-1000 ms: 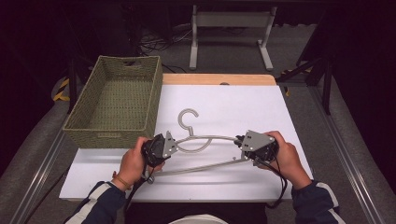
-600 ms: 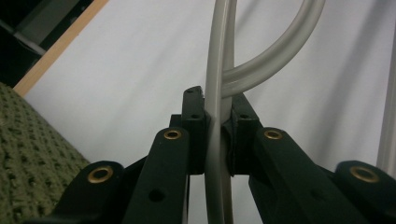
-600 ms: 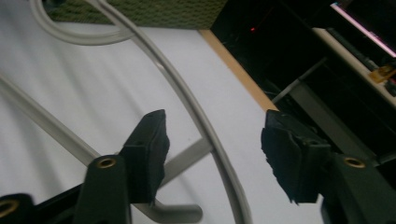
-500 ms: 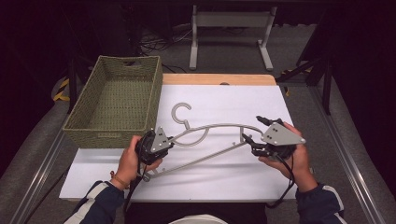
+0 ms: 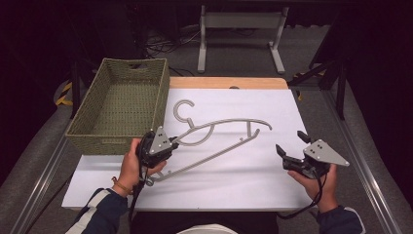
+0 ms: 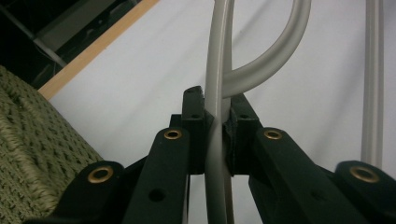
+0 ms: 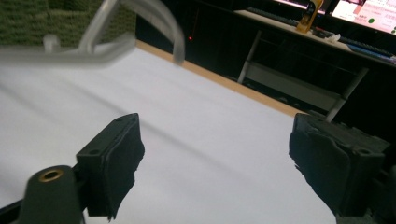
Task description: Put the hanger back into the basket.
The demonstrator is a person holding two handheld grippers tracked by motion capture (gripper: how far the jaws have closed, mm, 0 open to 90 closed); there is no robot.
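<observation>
A grey plastic clothes hanger hangs tilted over the white table top, its hook toward the basket. My left gripper is shut on the hanger's left shoulder; in the left gripper view the grey bar is pinched between the two black pads. My right gripper sits near the table's right front, away from the hanger. Its jaws have just been opening and stand wide with nothing between them. In the right gripper view the pads are far apart, and the hanger's end shows blurred at the upper left.
A woven green basket stands at the table's left, close behind my left hand. A wooden edge runs along the table's far side. A metal stand is on the floor behind.
My right gripper let go of the hanger's right end, opened, and drew back to the right and down. The hanger, still in my left gripper, swung up and tilted toward the basket.
</observation>
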